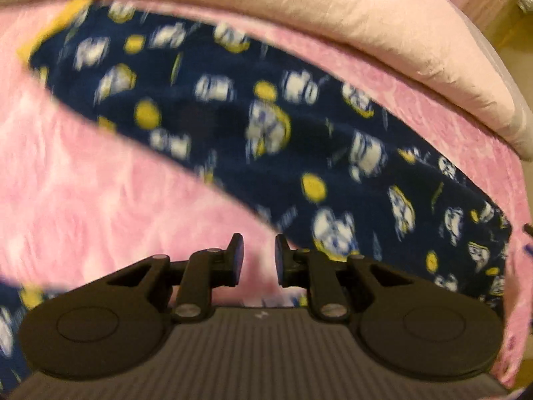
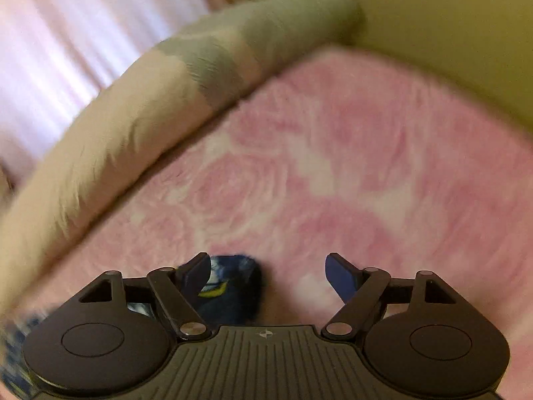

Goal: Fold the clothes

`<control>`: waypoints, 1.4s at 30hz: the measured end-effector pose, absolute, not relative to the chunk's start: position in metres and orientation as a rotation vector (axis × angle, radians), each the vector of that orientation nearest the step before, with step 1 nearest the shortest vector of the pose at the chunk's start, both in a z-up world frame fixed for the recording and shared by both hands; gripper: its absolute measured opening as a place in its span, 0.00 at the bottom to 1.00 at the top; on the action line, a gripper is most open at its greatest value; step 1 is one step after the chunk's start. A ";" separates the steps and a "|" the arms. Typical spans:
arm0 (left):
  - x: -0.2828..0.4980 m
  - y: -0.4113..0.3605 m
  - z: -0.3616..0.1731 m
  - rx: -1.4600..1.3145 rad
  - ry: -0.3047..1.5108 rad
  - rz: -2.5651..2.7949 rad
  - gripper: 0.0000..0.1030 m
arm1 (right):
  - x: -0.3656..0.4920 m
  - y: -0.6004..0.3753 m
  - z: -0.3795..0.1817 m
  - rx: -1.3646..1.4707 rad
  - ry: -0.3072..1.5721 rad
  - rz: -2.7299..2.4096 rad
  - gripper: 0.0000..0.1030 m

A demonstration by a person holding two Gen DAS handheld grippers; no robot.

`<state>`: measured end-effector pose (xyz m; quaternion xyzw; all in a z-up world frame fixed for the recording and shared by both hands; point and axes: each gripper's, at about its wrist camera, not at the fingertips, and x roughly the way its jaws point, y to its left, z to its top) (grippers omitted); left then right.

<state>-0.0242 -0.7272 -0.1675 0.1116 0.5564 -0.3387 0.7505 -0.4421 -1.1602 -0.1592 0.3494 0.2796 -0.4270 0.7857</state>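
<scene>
Pink blanket; one navy garment, blurred.

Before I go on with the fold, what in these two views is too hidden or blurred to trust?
- Navy printed garment, left wrist view: motion blur smears the print; the left gripper body covers its near edge.
- Same garment, right wrist view: only a corner shows beside the open right gripper; the rest is hidden.
- Pink blanket: blurred.

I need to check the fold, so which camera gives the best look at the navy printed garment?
The left wrist view: the navy printed garment stretches across the pink blanket beyond the left tool. The right wrist view shows only a small dark bunch of it between the open fingers of the right tool.
</scene>
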 end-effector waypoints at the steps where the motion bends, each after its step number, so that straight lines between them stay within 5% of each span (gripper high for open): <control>1: -0.019 -0.735 -0.165 0.275 1.184 -0.763 0.19 | -0.434 -1.155 -0.153 0.705 0.621 -0.861 0.76; 11: 0.025 -0.839 -0.172 0.608 0.883 -0.982 0.32 | -0.284 -1.090 -0.162 0.362 0.821 -0.370 0.76; 14: 0.035 -0.861 -0.184 0.713 0.807 -1.015 0.32 | -0.242 -1.079 -0.175 0.329 0.862 -0.293 0.59; 22: 0.071 -0.873 -0.240 0.885 0.754 -1.023 0.35 | -0.192 -1.073 -0.209 0.235 0.991 -0.256 0.59; 25: 0.075 -0.872 -0.243 0.834 0.755 -1.100 0.03 | -0.185 -1.069 -0.220 0.203 1.009 -0.250 0.36; 27: 0.076 -0.875 -0.240 0.829 0.719 -1.103 0.00 | -0.181 -1.069 -0.220 0.199 1.002 -0.242 0.03; 37: 0.107 -0.907 -0.225 0.754 0.685 -1.046 0.00 | -0.163 -1.097 -0.213 0.189 0.945 -0.409 0.00; 38: 0.105 -0.906 -0.225 0.768 0.696 -1.069 0.00 | -0.160 -1.100 -0.215 0.192 0.950 -0.431 0.00; 42: 0.101 -0.878 -0.211 0.761 0.691 -1.147 0.30 | -0.171 -1.112 -0.203 0.315 0.888 -0.425 0.00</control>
